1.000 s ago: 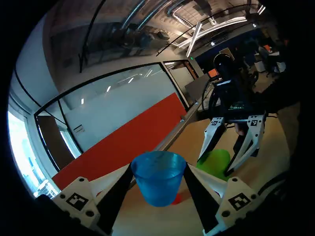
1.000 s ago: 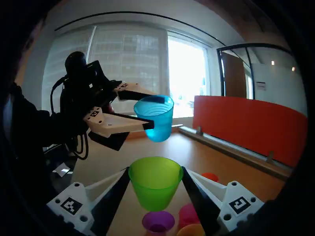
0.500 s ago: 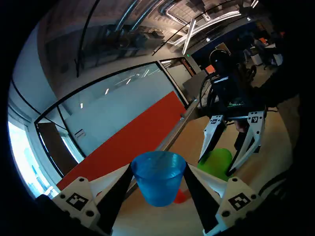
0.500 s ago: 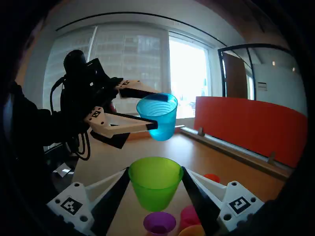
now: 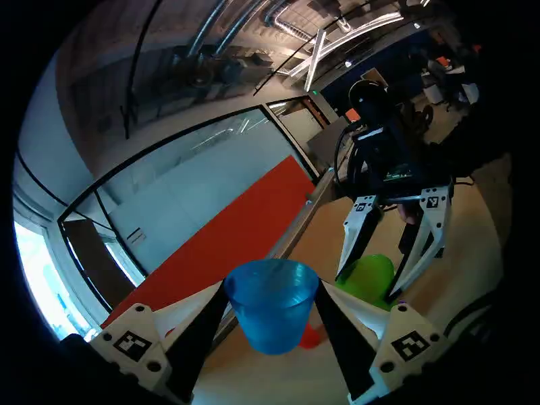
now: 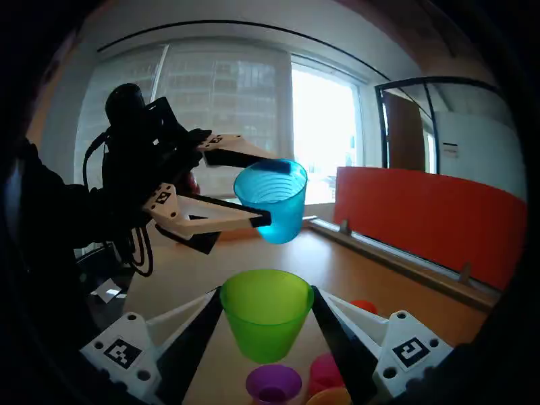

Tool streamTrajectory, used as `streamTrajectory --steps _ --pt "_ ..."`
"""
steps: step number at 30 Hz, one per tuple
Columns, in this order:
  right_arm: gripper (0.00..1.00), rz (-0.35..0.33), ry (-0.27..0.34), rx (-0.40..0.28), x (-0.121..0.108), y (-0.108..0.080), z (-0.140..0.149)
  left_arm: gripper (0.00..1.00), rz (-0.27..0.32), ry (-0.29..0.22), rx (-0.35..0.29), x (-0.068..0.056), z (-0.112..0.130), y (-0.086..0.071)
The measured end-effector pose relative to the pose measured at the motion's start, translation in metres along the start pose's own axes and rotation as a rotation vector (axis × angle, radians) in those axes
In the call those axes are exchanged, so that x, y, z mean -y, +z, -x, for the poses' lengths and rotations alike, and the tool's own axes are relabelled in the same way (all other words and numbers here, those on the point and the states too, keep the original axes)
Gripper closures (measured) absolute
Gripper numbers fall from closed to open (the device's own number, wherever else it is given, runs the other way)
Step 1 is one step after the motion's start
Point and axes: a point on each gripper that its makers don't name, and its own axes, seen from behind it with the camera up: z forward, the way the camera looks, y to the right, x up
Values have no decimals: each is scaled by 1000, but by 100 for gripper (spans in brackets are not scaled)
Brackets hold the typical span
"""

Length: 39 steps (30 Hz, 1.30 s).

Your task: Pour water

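**A:** The left tongs (image 5: 271,289) are clenched on the blue cup (image 5: 271,316), one finger on each side of its wall just below the rim. The right tongs (image 6: 266,295) grasp the green cup (image 6: 266,320) the same way.

**B:** Where are the cups?

**A:** In the right gripper view the blue cup hangs in the air at 12 o'clock from the green cup, higher and farther off, well clear of the table (image 6: 202,266). In the left gripper view the green cup sits at 2 o'clock from the blue one.

**B:** How will they handle?

**A:** By judgement, they are thin translucent plastic: light, smooth and tapered. The wall probably flexes under a hard squeeze, so a moderate grip is best. The high hold suits the taper, since the wider rim wedges above the fingers. The water level cannot be told in either cup.

**B:** Any hazards?

**A:** A purple cup (image 6: 272,386) and a pink cup (image 6: 325,370) stand on the table at 6 o'clock, below the green cup. Any spill probably lands among them.
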Motion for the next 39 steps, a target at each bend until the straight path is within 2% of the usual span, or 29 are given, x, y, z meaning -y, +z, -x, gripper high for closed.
streamTrajectory --steps 18,39 --pt "5 -1 -2 0 1 3 3 13 3 32 -2 0 -4 0" --pt "5 -17 -10 10 6 7 6 13 13 70 -2 -8 -6 0"
